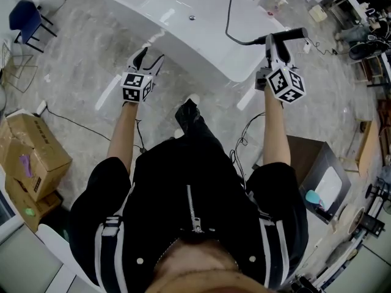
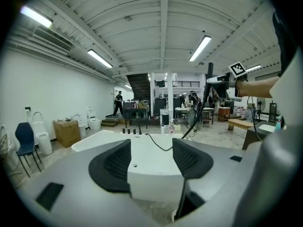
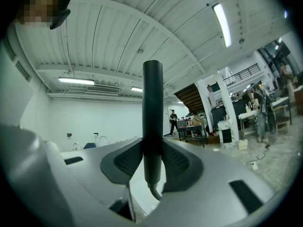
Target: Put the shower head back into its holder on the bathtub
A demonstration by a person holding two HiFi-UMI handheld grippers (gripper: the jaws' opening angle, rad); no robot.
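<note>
On a grey mottled floor (image 1: 91,47), seen from the head view, a person in a black jacket stands just short of a white bathtub (image 1: 177,17) that lies slantwise ahead. The left gripper (image 1: 150,58) hovers at the tub's near left rim. The right gripper (image 1: 276,41) is raised near the tub's right end and grips the black shower head (image 1: 288,35), which lies roughly level above the floor, clear of the tub. Its black hose (image 1: 228,14) curves across the tub to the far rim. Cardboard boxes (image 1: 30,154) sit at the left, a blue chair (image 1: 24,16) at the upper left, and a dark cabinet (image 1: 317,163) at the right.

In the left gripper view the jaws stand apart with nothing between them; beyond them lies the tub's white basin, with the hose across it. The room is a long hall with a ribbed white ceiling (image 2: 161,27), strip lights (image 2: 201,48), toilets (image 2: 40,138) along the left wall, a staircase (image 2: 139,83) and work tables at the far end.

In the right gripper view both pads are pressed against the shower head's dark handle, which stands upright between them, the hose leaving its lower end. Behind it are a plain white wall (image 3: 94,122) and the same ribbed ceiling.
</note>
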